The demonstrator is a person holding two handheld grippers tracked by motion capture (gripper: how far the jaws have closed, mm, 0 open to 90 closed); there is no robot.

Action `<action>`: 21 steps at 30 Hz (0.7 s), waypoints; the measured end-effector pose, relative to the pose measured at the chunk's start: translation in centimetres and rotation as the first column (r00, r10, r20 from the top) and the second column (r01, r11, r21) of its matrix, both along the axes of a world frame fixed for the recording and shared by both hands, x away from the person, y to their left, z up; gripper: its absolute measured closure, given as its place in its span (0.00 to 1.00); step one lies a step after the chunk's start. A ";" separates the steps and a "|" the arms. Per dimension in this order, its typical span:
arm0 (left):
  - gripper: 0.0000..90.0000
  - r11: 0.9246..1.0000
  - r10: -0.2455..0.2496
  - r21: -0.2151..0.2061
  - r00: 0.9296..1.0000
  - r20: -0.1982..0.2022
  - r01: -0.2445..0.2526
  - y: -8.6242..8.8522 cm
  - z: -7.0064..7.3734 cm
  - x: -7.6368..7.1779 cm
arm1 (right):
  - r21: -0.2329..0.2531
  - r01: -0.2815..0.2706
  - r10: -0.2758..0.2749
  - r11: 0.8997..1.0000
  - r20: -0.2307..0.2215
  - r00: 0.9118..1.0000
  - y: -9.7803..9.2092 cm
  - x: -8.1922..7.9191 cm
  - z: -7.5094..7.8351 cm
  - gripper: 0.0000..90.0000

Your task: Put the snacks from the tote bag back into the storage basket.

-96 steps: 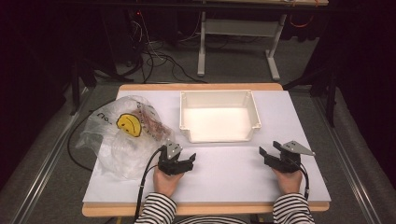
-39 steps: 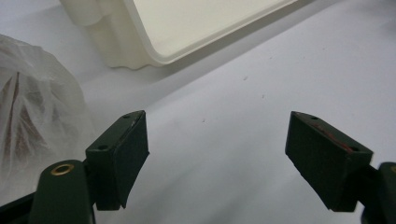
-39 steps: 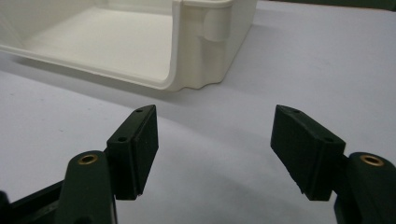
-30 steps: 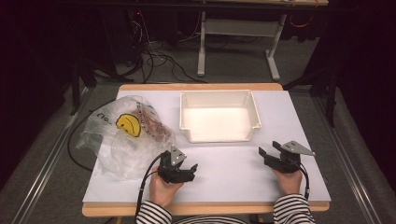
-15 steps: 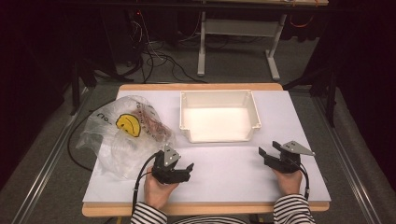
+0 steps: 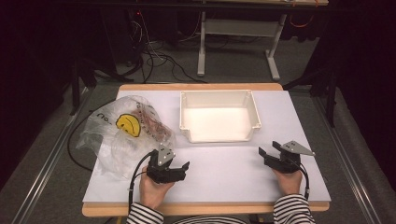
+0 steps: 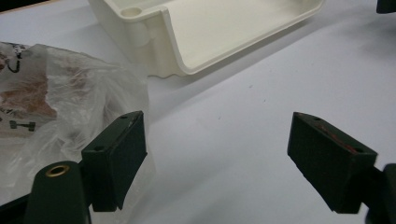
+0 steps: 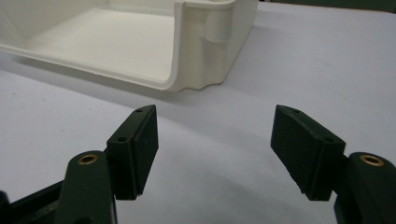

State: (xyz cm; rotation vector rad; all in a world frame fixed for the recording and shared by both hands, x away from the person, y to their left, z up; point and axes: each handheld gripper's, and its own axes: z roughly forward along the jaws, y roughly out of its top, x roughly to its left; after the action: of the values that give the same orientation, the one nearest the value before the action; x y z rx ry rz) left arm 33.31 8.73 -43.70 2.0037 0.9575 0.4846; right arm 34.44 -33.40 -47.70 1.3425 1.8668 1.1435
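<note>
A crumpled clear plastic bag [image 6: 116, 137] with a yellow smiley print and brownish contents lies at the table's left. A cream plastic tray [image 6: 219, 138] stands empty at the middle back. My left gripper [image 6: 181, 169] is open just right of the bag's near edge, with a hand around it. In the left gripper view the bag [image 7: 60, 102] lies beside the left jaw, the tray [image 7: 159, 51] farther ahead, and the left gripper [image 7: 217, 156] holds nothing. My right gripper [image 6: 268, 151] is open at the near right. It [image 8: 215, 149] faces the tray's corner [image 8: 201, 56], empty.
The white table top [image 6: 224, 163] is bordered by a wooden edge [image 6: 201, 209] at the front. A black cable [image 6: 74, 154] loops off the table's left side. Beyond the table are dark floor, cables and a desk frame [image 6: 233, 28].
My left gripper has shifted a little left and toward the table's near edge, closer to the bag. The right gripper, bag and tray have stayed put.
</note>
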 end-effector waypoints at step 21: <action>0.20 0.999 0.049 -0.006 0.999 -0.002 -0.049 2.3 0.7 0.5 | 0.000 -0.001 0.001 1.000 0.001 1.000 0.0 0.0 0.0 0.36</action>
State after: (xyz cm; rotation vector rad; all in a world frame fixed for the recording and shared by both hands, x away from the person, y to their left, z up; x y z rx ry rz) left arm 33.80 11.01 -42.97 1.9797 1.0107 0.5061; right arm 34.42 -33.42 -47.70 1.3410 1.8666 1.1447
